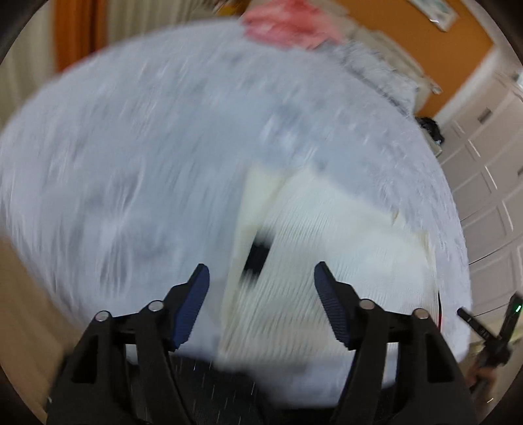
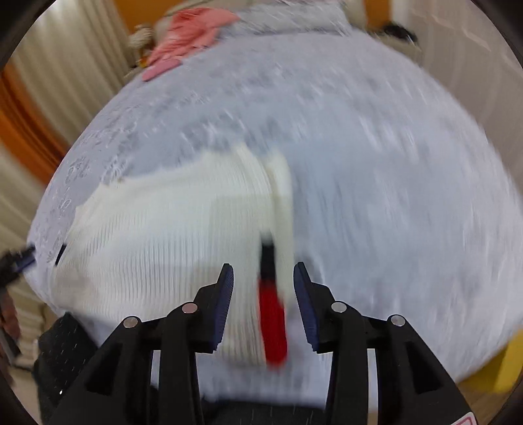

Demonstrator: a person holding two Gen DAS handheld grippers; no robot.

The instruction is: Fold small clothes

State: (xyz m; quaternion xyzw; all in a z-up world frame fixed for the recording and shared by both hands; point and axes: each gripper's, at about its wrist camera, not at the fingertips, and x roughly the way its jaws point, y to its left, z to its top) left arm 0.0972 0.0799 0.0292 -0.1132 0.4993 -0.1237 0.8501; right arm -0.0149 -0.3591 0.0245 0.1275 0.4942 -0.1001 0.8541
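Room setting: orange walls (image 1: 405,42) flanked by pale pleated curtains (image 2: 65,72), white panelled cabinet doors (image 1: 487,183) at one side, and a framed picture (image 1: 441,14) high on the wall, behind a counter (image 2: 376,163) draped in pale patterned cloth.

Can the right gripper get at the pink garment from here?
Probably not without travelling: the pink garment lies at the bed's far edge, while the right gripper hangs open above the white ribbed garment. Nothing blocks the path.
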